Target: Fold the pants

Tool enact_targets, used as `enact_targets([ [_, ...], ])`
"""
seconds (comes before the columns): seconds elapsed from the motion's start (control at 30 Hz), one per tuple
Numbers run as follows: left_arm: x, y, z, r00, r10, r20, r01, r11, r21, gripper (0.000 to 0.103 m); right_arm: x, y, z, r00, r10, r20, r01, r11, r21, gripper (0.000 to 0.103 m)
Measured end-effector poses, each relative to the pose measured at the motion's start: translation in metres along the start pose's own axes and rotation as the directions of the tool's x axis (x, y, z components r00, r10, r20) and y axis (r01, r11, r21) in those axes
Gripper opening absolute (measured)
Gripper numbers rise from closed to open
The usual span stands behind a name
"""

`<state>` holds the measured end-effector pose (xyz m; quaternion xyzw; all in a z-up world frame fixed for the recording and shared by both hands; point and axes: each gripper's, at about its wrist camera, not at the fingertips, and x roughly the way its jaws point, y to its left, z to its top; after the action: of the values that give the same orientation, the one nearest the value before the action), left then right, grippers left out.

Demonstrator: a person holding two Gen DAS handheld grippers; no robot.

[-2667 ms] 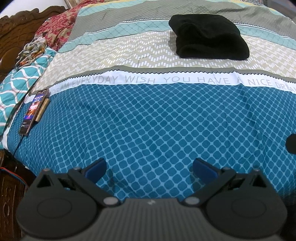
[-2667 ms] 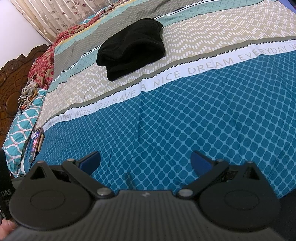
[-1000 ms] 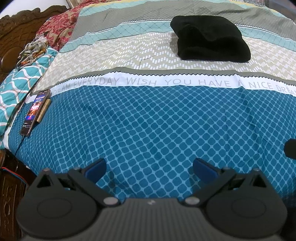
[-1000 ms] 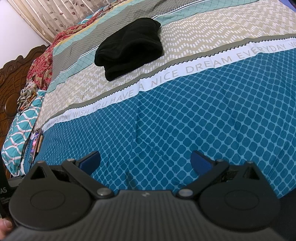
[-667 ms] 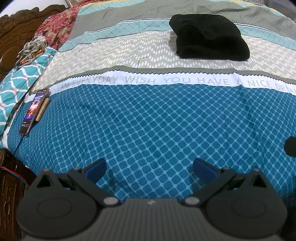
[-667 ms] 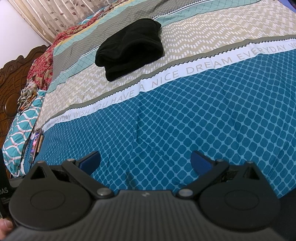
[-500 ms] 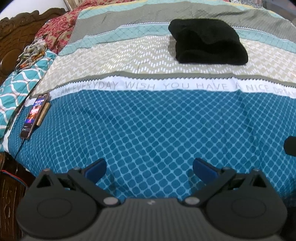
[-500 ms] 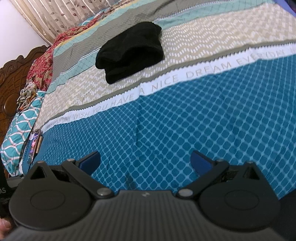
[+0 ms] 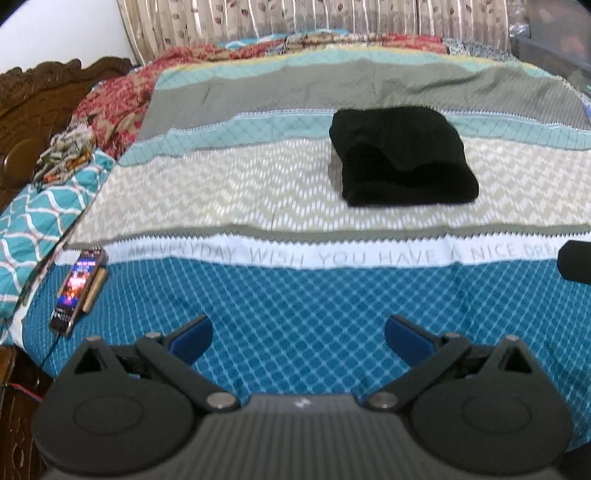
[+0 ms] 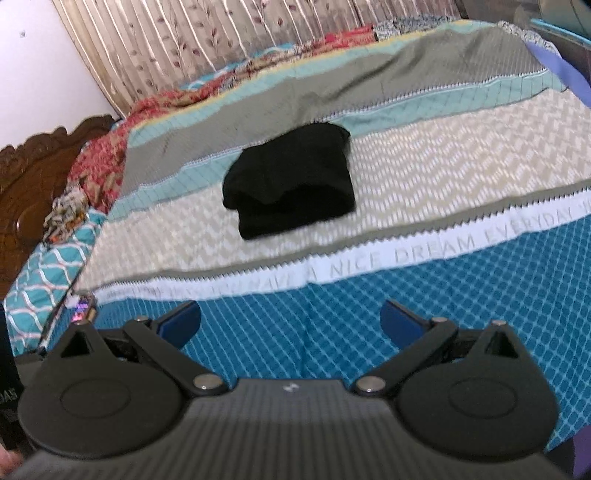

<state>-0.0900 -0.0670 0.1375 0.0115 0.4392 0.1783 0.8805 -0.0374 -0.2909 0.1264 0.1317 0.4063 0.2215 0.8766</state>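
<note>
Black pants (image 9: 402, 157) lie folded in a compact bundle on the beige zigzag band of the bedspread, far ahead of both grippers; they also show in the right wrist view (image 10: 291, 181). My left gripper (image 9: 299, 338) is open and empty, held over the blue diamond-patterned part of the bed near its front edge. My right gripper (image 10: 290, 321) is open and empty, also over the blue part. A dark piece of the right gripper (image 9: 576, 260) shows at the right edge of the left wrist view.
A lit phone (image 9: 77, 288) lies on the bed's left edge, also in the right wrist view (image 10: 81, 310). A teal patterned pillow (image 9: 33, 218), red blanket (image 9: 118, 103), carved wooden headboard (image 9: 33, 103) and curtain (image 9: 295, 18) surround the bed.
Both grippers have tilted upward and pulled back a little, so the curtain and far bed edge come into view. The pants have not moved. Both grippers stay open.
</note>
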Motion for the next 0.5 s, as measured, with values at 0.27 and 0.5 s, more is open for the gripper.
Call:
enact_targets([
  [0.27, -0.005, 0.004, 0.000, 0.999, 0.017, 0.050, -0.017, 1.000, -0.009, 0.103, 0.001, 0.001, -0.010, 1.000, 0.001, -0.004, 0.000, 1.000, 0.022, 0.103],
  [0.5, -0.008, 0.010, 0.000, 0.997, 0.045, 0.064, -0.044, 0.999, -0.031, 0.103, 0.000, 0.001, -0.011, 1.000, -0.008, -0.007, 0.008, 0.999, 0.036, 0.103],
])
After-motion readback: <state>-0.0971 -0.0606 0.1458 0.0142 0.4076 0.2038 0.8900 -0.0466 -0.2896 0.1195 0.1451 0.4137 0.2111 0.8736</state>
